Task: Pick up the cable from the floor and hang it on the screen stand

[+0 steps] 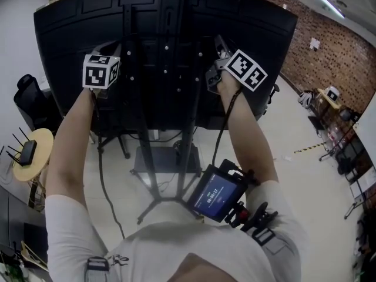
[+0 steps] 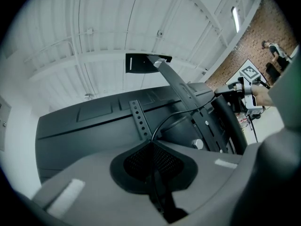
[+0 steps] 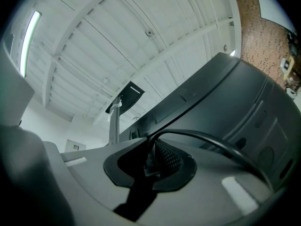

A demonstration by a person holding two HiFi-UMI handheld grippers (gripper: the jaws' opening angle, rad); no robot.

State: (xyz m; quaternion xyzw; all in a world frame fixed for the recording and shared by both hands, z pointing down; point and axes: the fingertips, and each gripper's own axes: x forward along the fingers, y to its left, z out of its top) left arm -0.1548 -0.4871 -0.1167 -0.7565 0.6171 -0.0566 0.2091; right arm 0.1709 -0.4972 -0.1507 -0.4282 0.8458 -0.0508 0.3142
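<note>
I face the back of a big black screen (image 1: 164, 16) on its screen stand (image 1: 189, 128). Both grippers are raised against it and point up toward the ceiling. My left gripper (image 1: 106, 54) (image 2: 153, 142) is shut on a thin black cable (image 2: 171, 117) that arcs out toward the stand's brackets. From that hand the cable (image 1: 101, 157) hangs down to the floor. My right gripper (image 1: 222, 54) (image 3: 150, 145) stands slightly open; a thicker stretch of cable (image 3: 221, 142) rises between its jaws against the right-hand pad and bends off to the right.
A perforated bracket (image 2: 138, 119) and a slanted arm with a top shelf (image 2: 146, 62) stand on the screen's back. A recorder with a lit display (image 1: 217, 192) hangs at my chest. A round stool with a router (image 1: 26, 154) is at the left. A brick wall (image 1: 341, 51) is at the right.
</note>
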